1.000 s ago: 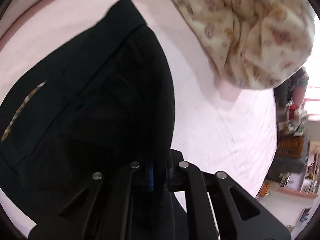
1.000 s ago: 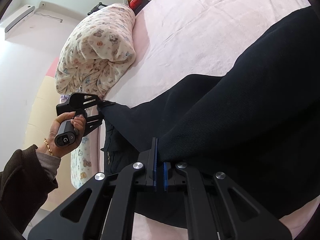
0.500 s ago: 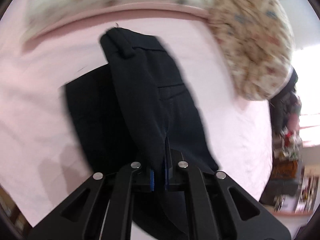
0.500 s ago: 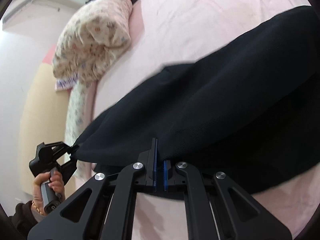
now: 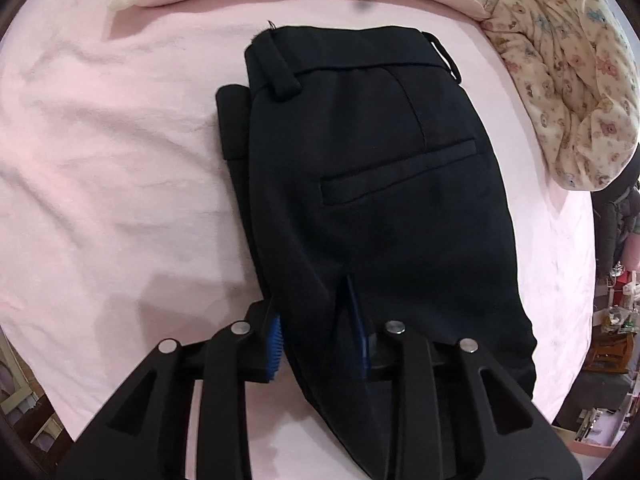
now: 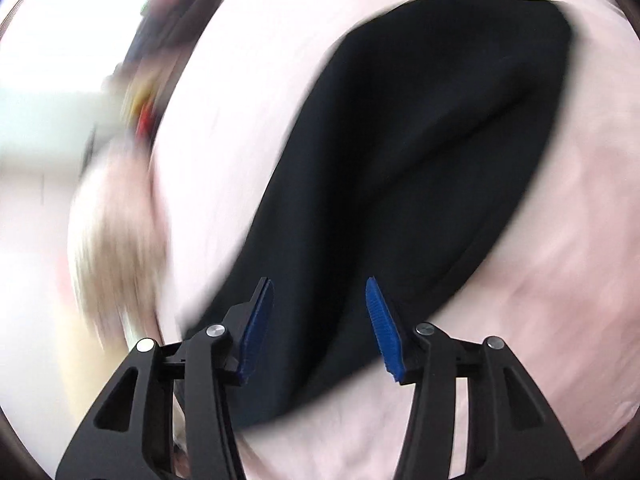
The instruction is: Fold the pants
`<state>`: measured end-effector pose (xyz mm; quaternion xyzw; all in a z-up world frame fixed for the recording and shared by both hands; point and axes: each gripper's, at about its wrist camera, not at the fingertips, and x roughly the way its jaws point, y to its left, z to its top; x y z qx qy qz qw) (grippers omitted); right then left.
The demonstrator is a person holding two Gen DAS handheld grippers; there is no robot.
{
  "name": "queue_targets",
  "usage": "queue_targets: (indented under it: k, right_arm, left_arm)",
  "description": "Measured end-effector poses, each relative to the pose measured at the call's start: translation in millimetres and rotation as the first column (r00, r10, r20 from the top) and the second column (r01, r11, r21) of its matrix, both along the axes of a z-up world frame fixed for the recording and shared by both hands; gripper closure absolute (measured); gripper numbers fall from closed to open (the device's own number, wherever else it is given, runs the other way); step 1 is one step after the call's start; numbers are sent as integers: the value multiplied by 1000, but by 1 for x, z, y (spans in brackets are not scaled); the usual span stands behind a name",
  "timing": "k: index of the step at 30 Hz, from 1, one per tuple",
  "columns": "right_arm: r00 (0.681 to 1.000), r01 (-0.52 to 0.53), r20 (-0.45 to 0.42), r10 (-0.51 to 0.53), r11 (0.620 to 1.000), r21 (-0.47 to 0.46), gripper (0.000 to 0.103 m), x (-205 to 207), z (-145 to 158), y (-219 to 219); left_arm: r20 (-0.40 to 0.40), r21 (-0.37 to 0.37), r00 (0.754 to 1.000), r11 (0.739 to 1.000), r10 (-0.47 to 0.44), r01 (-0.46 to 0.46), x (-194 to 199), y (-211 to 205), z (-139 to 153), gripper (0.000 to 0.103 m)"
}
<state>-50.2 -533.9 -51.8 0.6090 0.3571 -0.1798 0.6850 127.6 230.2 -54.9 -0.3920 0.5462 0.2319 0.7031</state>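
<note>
Black pants (image 5: 372, 184): smooth dark cloth, folded into a long slab on the bed; waistband with a belt loop toward the top of the left wrist view, a welt pocket slanting across the centre, a second layer peeking out at the left edge.
Pants in the right view (image 6: 420, 152): a blurred dark band running from upper right to lower centre, with one soft lengthwise ridge.
Bed (image 5: 100, 160): pink, fleecy sheet with shallow wrinkles, filling the left and right of both views.
Quilt (image 5: 560, 80): cream, printed with small bears, bunched in the upper right of the left view; a pale streak at the left of the right view may be the same, too blurred to tell.
Left gripper (image 5: 316, 320): black, with blue ribbed pads, entering from the bottom edge and pointing steeply down at the bed.
Left jaws: narrowly parted and opening; a pinched ridge of the pants' lower end stands between them, lying against the right pad, with the left pad just clear.
Right gripper (image 6: 320, 320): black arms from the bottom edge, angled down over the bed; the view is smeared.
Right jaws: moderately wide and opening; the pants' near end lies behind and below the gap, pads not pressing it.
</note>
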Motion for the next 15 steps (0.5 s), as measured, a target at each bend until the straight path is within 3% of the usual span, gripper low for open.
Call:
queue_targets:
  k: [3,6,10,15]
  right_arm:
    - [988,155,-29,-154,988,18,57,-12,-15,-37]
    - [974,216,-83,-212,976,36,60,-19,-28,-47]
    - [961,235,-157,-228,972,28,63,-29,-36,-50]
    - [951,266,-162,-264,964,-11,65,-24,-43,-59]
  left_arm:
    - [-8,25,1000,1000,-5,5,-6,0,0,71]
    - [-15,35,1000,999,7,-7,-4,-1,1,69]
    - [-26,57,1000,998,17,-16,-3,-2,2,67]
    - [-35,69,999,997,37,-34,-4,0,4,63]
